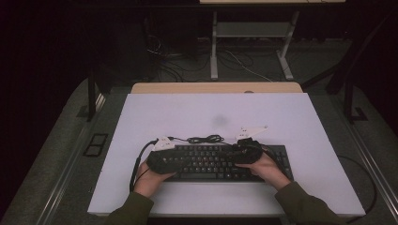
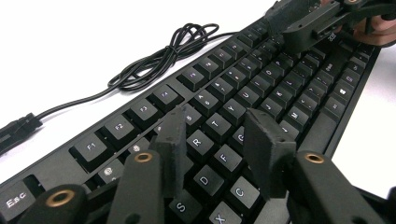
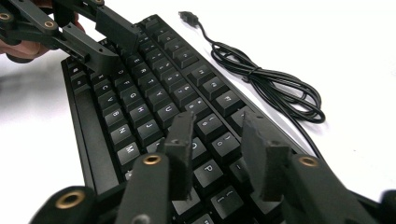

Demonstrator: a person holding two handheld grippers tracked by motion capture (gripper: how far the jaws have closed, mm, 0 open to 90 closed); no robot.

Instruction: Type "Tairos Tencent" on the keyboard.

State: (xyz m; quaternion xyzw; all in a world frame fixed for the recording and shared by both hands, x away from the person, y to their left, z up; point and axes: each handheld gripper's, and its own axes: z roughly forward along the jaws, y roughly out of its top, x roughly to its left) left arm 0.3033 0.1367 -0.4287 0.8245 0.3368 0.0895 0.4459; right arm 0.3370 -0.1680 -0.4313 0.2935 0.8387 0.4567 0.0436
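A black keyboard (image 1: 220,162) lies flat on the white desk (image 1: 291,117), near the front edge and about midway between the left and right edges, its long side parallel to that front edge. Its black cable (image 1: 204,139) lies in a loose bundle on the desk just behind the keyboard's back edge; in the right gripper view the plug end (image 3: 188,16) rests on the bare desk beyond the keys.

The left tongs (image 2: 219,140) hover low over the left part of the key field, about above the R, T, F and G keys. They stand partly open, with nothing clamped between them; the keys show through the gap. Whether the tips touch the keycaps cannot be told.

The right tongs (image 3: 217,144) hover low over the right part of the key field, near the O and P keys. They too stand partly open with a clear gap and hold nothing.

In the high view the left hand (image 1: 152,176) holds its gripper at the keyboard's left end and the right hand (image 1: 263,166) holds the other over the right half, each with a forearm in a dark green sleeve (image 1: 305,206) coming from the front edge of the desk.
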